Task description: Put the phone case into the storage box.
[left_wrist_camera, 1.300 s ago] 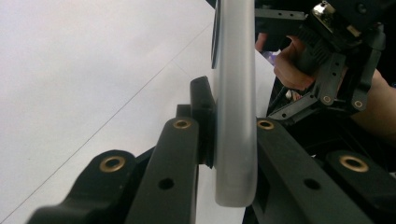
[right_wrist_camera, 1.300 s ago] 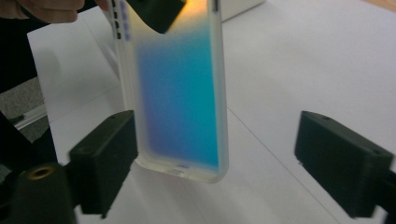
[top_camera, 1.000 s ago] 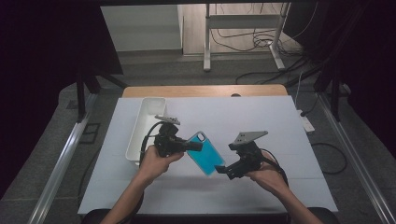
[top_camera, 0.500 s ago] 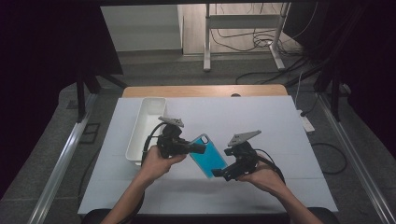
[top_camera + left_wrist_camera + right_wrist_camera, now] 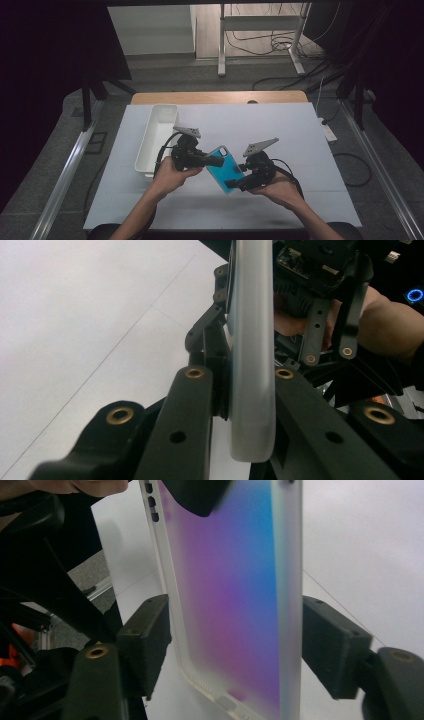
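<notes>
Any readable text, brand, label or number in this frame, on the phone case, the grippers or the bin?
None can be read.
Phone case: plain blue to purple surface, no print seen.
White bin: no label.
Left gripper and right gripper: no legible marks; the circuit board in the left gripper view bears marks too small and blurred to read.

From above, my white tabletop (image 5: 300, 130) is evenly lit while the room around it falls to near black. My forearms cast soft shadows on its near edge. In both tool views the close parts are blurred: the phone case (image 5: 235, 595) shows soft edges and pale glare.
</notes>
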Available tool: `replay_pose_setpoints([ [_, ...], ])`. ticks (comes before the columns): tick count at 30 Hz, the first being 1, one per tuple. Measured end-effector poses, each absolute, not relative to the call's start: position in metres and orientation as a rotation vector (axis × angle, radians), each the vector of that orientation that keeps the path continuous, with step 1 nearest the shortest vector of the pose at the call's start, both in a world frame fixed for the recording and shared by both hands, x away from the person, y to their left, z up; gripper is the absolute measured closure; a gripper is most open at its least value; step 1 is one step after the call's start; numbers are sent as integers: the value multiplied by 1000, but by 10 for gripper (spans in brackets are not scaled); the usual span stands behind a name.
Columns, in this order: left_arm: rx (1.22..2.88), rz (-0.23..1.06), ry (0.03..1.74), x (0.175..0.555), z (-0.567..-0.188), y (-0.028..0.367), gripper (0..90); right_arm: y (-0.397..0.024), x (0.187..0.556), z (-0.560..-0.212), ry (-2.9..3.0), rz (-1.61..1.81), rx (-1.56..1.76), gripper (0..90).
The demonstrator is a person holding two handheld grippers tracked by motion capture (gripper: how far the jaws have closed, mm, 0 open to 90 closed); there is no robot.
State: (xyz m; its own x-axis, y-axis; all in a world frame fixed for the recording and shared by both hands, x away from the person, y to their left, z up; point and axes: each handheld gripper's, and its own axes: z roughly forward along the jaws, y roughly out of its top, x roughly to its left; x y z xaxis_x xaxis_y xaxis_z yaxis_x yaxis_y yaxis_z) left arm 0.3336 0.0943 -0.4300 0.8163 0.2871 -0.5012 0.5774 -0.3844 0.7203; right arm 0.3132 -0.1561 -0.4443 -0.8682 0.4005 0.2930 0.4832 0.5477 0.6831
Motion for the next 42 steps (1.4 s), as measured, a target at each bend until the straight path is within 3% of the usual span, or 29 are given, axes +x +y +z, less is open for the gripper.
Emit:
replay_pose_setpoints([
  [2, 1993, -363, 636, 333, -430, 94, 855, -156, 313, -444, -2673, -1231, -756, 376],
  [6, 1993, -372, 604, 332, -429, 91, 855, -156, 312, -443, -2688, -1250, -714, 546],
  [17, 1923, -417, 541, 334, -431, 94, 841, -165, 316, -440, -2575, -1285, -621, 733],
  [22, 1900, -429, 535, 335, -433, 95, 755, -166, 316, -440, -2555, -1291, -579, 841],
  [30, 1880, -396, 563, 334, -431, 96, 675, -166, 315, -436, -2564, -1330, -599, 856],
  [42, 1909, -234, 644, 332, -427, 97, 414, -171, 314, -431, -2644, -1397, -677, 855],
])
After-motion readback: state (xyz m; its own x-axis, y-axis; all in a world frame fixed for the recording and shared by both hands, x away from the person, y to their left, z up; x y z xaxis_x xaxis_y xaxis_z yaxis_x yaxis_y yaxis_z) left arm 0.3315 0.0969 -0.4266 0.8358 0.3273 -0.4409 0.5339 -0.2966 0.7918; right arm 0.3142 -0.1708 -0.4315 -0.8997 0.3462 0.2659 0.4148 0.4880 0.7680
